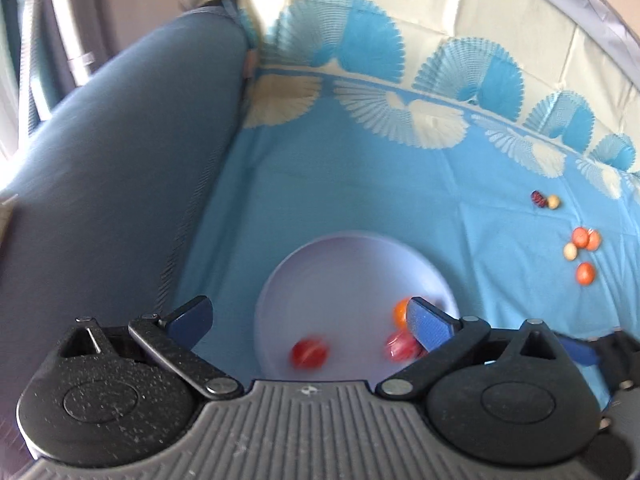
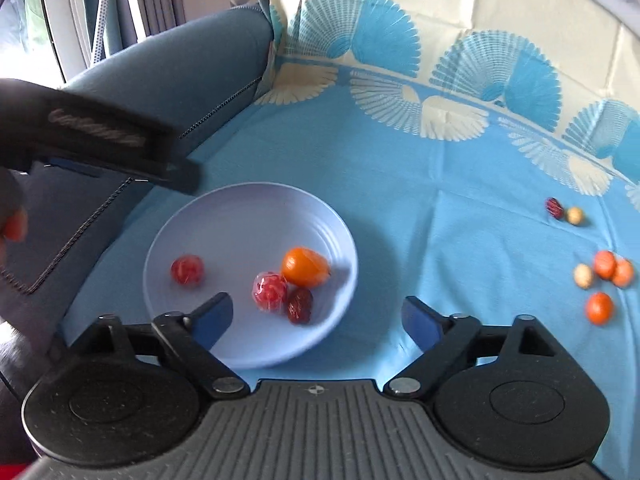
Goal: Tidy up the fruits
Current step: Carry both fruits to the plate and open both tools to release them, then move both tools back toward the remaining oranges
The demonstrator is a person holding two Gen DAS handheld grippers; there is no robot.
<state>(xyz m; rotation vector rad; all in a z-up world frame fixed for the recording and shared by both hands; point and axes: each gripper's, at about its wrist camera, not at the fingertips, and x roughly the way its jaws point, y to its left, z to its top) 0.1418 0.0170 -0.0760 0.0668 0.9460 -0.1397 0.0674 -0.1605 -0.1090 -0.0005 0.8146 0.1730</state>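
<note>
Fruit sits in the pale plate (image 2: 224,236) on the blue cloth (image 2: 440,216): a red wrapped ball (image 2: 187,269) at the left, then a second red ball (image 2: 270,291), a dark date (image 2: 300,306) and an orange fruit (image 2: 305,266). Over the plate, the left gripper (image 1: 310,318) and the right gripper (image 2: 316,318) both stand spread wide with nothing between their pads. Far right, loose on the cloth, lie small orange fruits (image 2: 600,307), two pale ones (image 2: 583,276) and another date (image 2: 555,206).
</note>
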